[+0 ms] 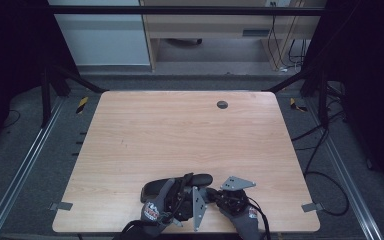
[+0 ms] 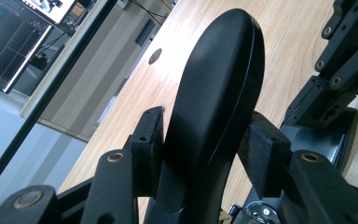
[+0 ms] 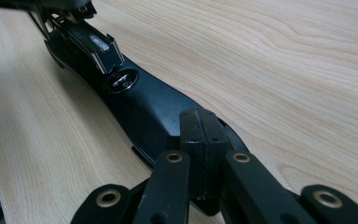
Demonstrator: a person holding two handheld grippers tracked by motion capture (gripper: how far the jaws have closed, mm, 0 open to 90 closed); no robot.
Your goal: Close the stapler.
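Right now your left gripper (image 2: 200,154) has its two pads on either side of a long black case (image 2: 214,93), which looks like a glasses case. The jaws stand partly apart; the left pad touches the case's side, while the right pad seems just clear of it, so you cannot count it a firm hold. Your right gripper (image 3: 200,135) has its pads pressed flat together, nothing between them, with the tips resting over the near end of the same case (image 3: 144,102). In the right gripper view a small shiny clasp (image 3: 120,82) sits on the case's top, just before your left gripper's jaws. From above, both gloved hands meet at the near edge of the wooden table (image 1: 180,130), the case (image 1: 177,183) lying flat between them. A small round grey cap (image 1: 222,104) sits near the table's far edge, well apart from your hands.
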